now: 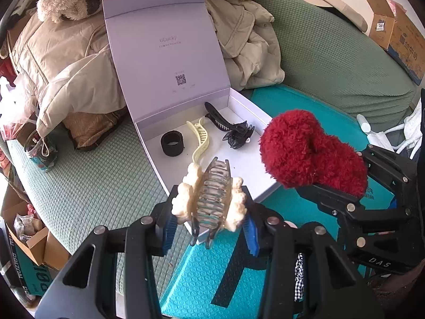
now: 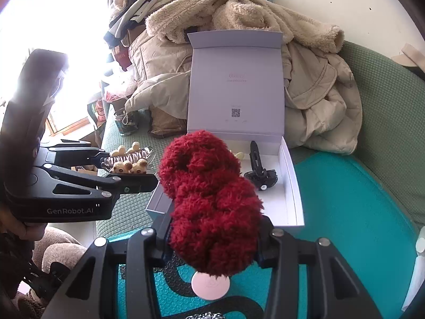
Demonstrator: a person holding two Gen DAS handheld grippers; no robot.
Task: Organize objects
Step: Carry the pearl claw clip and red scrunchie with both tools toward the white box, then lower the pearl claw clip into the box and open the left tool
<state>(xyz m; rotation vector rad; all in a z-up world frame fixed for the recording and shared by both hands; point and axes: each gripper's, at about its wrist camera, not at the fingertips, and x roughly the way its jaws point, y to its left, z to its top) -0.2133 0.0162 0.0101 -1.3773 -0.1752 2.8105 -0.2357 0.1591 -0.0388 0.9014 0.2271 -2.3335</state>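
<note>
The left gripper (image 1: 209, 226) was clamped on a translucent claw clip (image 1: 211, 199) trimmed with cream beads, its blue pads (image 1: 168, 232) pressing on the beaded flanks, the clip held in the air over the near corner of the white box (image 1: 249, 178). The right gripper (image 2: 215, 242) was clenched on a fluffy red scrunchie (image 2: 209, 202), which bulged well above the fingers and hid part of the box interior from the right wrist view. The box lay open on a green quilted sofa (image 1: 93, 180), partly overlapping a teal padded mailer (image 1: 207, 279), with its lid (image 1: 164, 53) standing up against a heap of beige coats (image 1: 61, 61). Inside the box were four items: a black band (image 1: 172, 143) near the left wall, a cream banana clip (image 1: 200, 139) beside it, a long black clip (image 1: 217, 118) toward the rear, and a black flower-shaped clip (image 1: 237, 135) with a small pearl (the last two touching or overlapping; which could not be determined). A jar (image 1: 41, 154) stood on the sofa left of the box, well apart from it. Cardboard cartons (image 1: 395, 34) sat beyond the sofa at the right. In the right wrist view a round white disc (image 2: 210, 284) lay on the mailer beneath the scrunchie
</note>
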